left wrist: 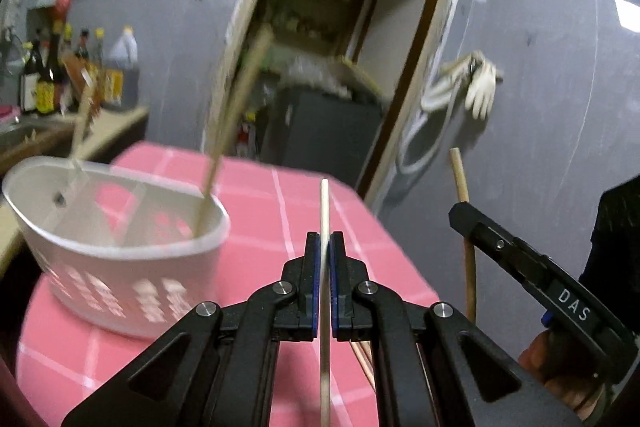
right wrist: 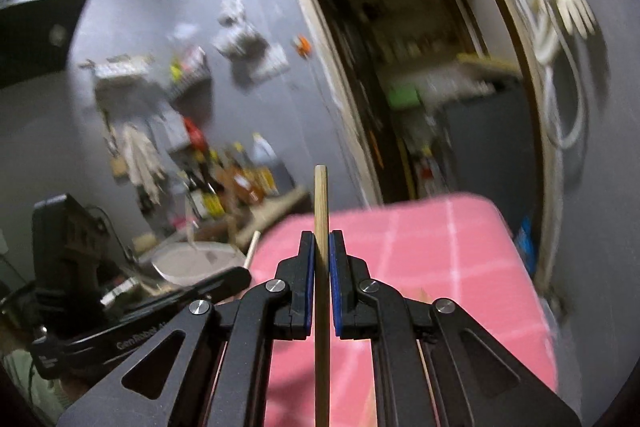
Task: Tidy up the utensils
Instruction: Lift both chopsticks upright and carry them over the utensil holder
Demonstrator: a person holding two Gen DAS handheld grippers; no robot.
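Note:
My left gripper is shut on a pale chopstick that stands upright between its blue pads. To its left a white perforated utensil basket sits on the pink checked tablecloth, with a wooden chopstick and another utensil leaning in it. My right gripper is shut on a darker wooden chopstick, also upright. In the left wrist view the right gripper shows at the right with that wooden chopstick. More chopsticks lie on the cloth under the left gripper.
A counter with sauce bottles stands at the far left beside a sink. An open doorway lies behind the table. A glove and a hose hang on the grey wall. The table's far edge is close ahead.

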